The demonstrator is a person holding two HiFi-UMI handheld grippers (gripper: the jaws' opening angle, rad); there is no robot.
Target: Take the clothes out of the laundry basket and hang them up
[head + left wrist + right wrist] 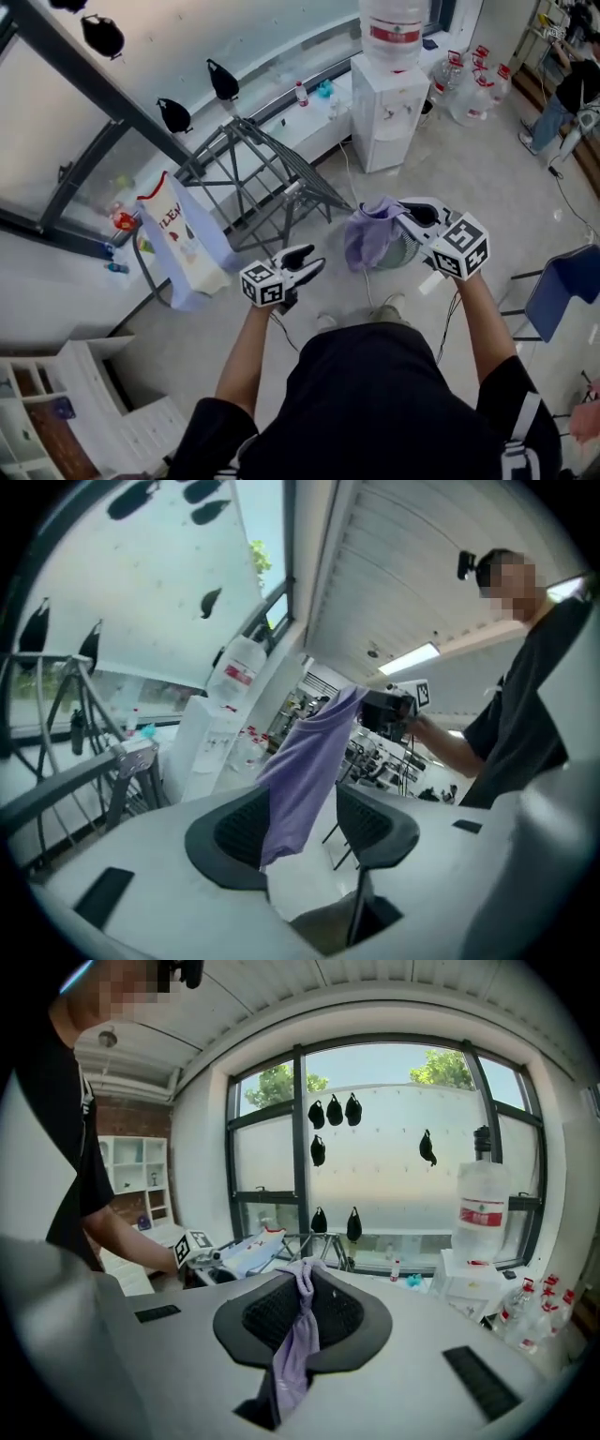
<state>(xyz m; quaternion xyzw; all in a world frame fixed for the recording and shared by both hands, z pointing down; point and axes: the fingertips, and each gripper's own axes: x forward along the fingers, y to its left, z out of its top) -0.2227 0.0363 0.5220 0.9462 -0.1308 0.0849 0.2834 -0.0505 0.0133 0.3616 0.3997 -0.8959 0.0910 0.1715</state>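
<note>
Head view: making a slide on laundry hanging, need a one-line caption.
Right gripper shut on a purple garment, left gripper open beside it, drying rack ahead.

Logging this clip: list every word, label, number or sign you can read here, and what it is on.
"LEV": red capitals on the white garment draped over the drying rack; any further letters are lost in its folds.
Red label on the water bottle: print too small to read.
Labels on the spare bottles on the floor: too small to read.

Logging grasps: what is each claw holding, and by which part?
Right claw pinches the purple garment by a bunched edge; left claw open, holding nothing.
</note>
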